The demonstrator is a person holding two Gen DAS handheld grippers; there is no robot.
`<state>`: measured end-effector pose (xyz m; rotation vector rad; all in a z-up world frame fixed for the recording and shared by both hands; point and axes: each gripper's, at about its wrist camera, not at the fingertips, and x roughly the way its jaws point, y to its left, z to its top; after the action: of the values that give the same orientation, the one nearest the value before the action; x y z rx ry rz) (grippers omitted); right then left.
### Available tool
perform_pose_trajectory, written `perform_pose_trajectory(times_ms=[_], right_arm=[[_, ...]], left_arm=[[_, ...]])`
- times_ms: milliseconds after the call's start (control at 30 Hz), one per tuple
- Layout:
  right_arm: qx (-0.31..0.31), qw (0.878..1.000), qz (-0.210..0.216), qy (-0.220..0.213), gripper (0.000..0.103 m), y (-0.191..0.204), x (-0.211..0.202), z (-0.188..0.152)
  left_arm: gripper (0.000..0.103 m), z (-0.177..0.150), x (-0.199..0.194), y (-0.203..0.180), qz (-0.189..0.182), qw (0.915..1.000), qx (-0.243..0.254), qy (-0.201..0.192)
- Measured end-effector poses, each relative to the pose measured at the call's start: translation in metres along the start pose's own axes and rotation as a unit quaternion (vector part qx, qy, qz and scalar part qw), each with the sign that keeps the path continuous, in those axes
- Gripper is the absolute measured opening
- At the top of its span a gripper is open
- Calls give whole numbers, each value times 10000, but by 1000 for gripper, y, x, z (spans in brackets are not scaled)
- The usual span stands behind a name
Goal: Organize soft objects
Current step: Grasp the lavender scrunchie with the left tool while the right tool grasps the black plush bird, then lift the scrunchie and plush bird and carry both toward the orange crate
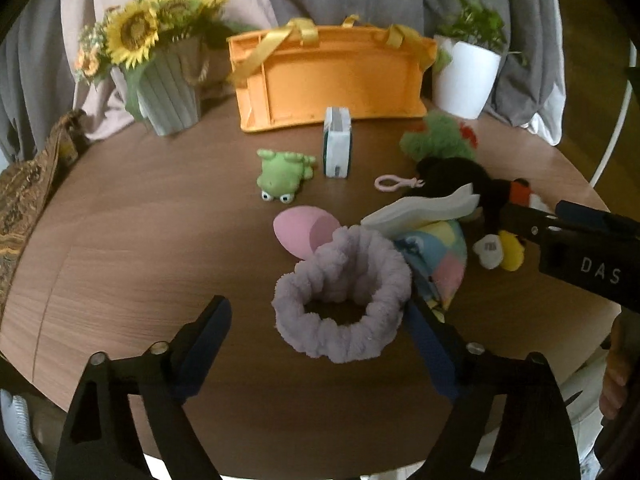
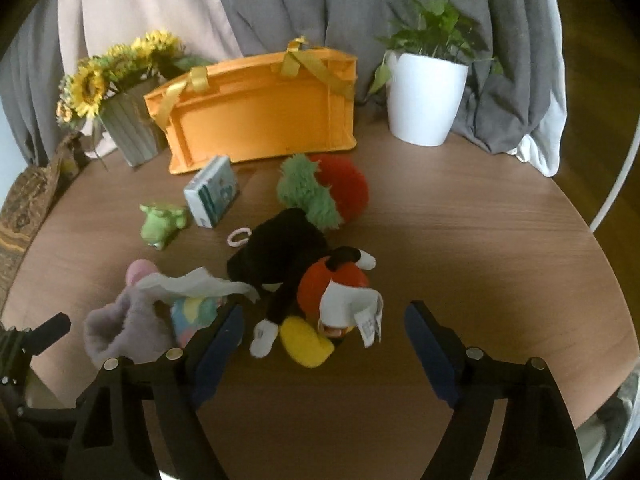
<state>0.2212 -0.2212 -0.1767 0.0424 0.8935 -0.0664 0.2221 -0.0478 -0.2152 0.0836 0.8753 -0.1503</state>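
Left wrist: I am holding the left gripper (image 1: 318,344) with its jaws apart around the headband (image 1: 340,300), pads clear of it. The headband is lying as a ring on the table (image 1: 140,240), dead ahead, the right finger just beside its rim. The crate (image 1: 332,80) is standing tipped on its side at the back, nothing visible in it.

Right wrist: I am pointing the right gripper (image 2: 324,344), jaws apart and empty, at the plush (image 2: 320,304) lying just ahead between the fingers, its long axis running away to the upper left. The crate (image 2: 260,116) is sitting well beyond it.
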Motion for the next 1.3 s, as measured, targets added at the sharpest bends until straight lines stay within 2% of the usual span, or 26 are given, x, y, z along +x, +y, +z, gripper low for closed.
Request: perform_pose_trajectory(times_ms=[67, 133, 200, 300, 333, 400, 467, 567, 600, 867, 1100, 1300], right_arm=[[-45, 9999, 21, 96, 80, -1, 9, 3], [-130, 9998, 15, 135, 79, 0, 15, 5], [-212, 9995, 67, 223, 75, -2, 23, 6], [-369, 9984, 280, 326, 70, -5, 33, 11], [-454, 9978, 336, 355, 64, -4, 36, 12], [-622, 9959, 520, 399, 61, -4, 39, 16], [-759, 9947, 580, 381, 59, -3, 40, 18], [-840, 9931, 734, 375, 51, -5, 38, 20], [-874, 9924, 794, 341, 44, -6, 35, 21], [-935, 9886, 1137, 327, 43, -9, 21, 29], [-808, 9892, 1220, 97, 42, -13, -1, 42], [-707, 9905, 1160, -202, 42, -15, -21, 54]], left_arm=[[85, 0, 6, -2, 68, 9999, -71, 49], [79, -1, 12, -5, 104, 9997, -186, 120], [65, -2, 13, -7, 122, 9993, -311, 148], [57, -1, 12, -14, 303, 9985, -429, 147], [52, -1, 12, -15, 315, 9983, -475, 140], [37, -1, 12, -15, 334, 9976, -590, 153], [31, 0, 11, -16, 379, 9968, -678, 166], [30, 3, 4, -21, 479, 9963, -708, 123], [29, 4, 1, -23, 514, 9962, -692, 92], [29, 26, -31, -25, 753, 9937, -690, -452], [29, 47, -50, -28, 637, 9926, -608, -838], [29, 61, -56, -28, 432, 9923, -590, -1000]])
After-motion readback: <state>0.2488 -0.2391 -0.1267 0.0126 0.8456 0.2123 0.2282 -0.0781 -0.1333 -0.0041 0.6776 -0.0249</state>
